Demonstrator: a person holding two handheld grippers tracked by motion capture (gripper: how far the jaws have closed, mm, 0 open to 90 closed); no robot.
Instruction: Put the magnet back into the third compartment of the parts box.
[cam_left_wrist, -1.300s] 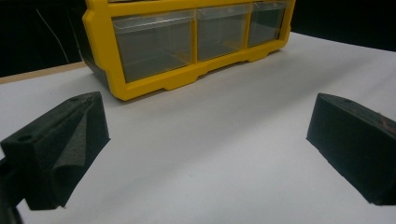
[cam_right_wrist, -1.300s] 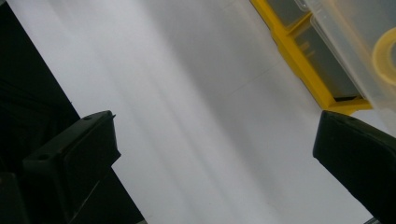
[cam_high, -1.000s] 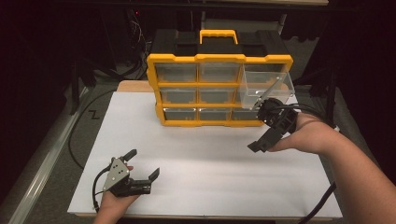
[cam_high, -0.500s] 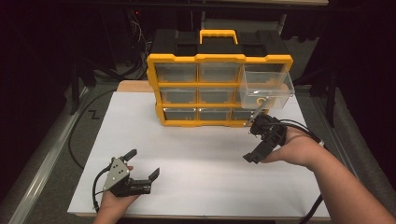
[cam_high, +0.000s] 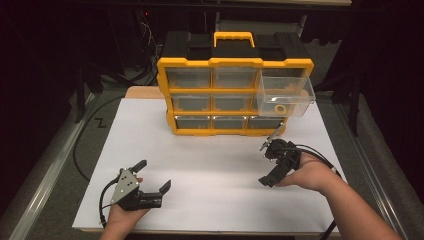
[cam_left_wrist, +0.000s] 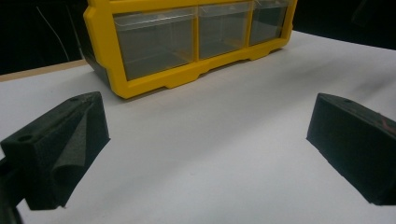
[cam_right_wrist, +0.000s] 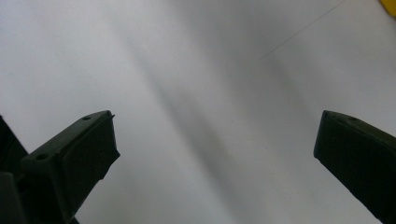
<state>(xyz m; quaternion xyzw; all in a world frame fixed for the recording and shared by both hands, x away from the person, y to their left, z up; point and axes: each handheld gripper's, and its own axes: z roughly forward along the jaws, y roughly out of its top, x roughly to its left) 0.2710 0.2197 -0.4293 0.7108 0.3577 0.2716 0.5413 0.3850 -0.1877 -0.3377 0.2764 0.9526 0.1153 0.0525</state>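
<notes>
Apparently between steps: right gripper spread wide, empty, at 5 o'clock of open drawer holding yellow ring. Left gripper likewise released, holding nothing. Next probably calls for pushing drawer shut.

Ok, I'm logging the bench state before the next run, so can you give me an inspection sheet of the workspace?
Surface: white sheet over the table, bare in front.
Job's things: yellow drawer cabinet upright; top-right drawer pulled out, a yellow ring inside.
Clutter: nothing seen.
Grippers: left gripper open, low on the sheet; right gripper open, empty, near the cabinet's right corner.
Cables: black cable trails from the right gripper; another lies left of the sheet.
Surroundings: dark.
</notes>
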